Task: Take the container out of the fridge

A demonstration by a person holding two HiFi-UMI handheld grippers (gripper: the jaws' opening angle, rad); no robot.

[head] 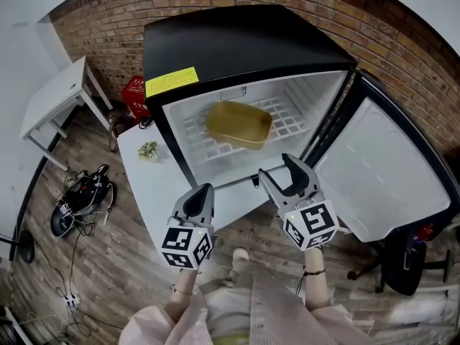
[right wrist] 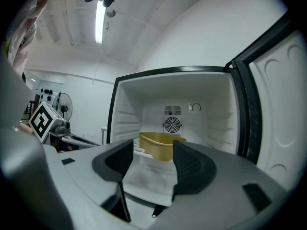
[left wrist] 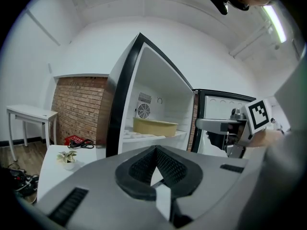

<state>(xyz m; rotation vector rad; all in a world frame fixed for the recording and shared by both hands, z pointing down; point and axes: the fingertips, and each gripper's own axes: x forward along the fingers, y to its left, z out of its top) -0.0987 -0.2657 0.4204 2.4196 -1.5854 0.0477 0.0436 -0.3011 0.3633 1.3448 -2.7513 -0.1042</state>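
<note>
- Head view, left side: a small potted plant (head: pixel 149 150) stands on a white bench (head: pixel 152 187) just beside the black fridge (head: pixel 237 45). Above it in frame, a red crate (head: pixel 134 92) sits by the brick wall.
- Lower centre-left, the left hand-held gripper (head: pixel 205 190) has its jaws pressed together on nothing, in front of the fridge opening.
- At centre frame the container (head: pixel 239 124), a tan-yellow open-topped tub with rounded corners, sits slightly askew on the white wire shelf (head: pixel 201 139) inside the fridge.
- Right of centre, the right hand-held gripper (head: pixel 276 167) has its jaws spread and empty. It points at the tub but is apart from it.
- At the right, the fridge door (head: pixel 374 171) stands swung wide.
</note>
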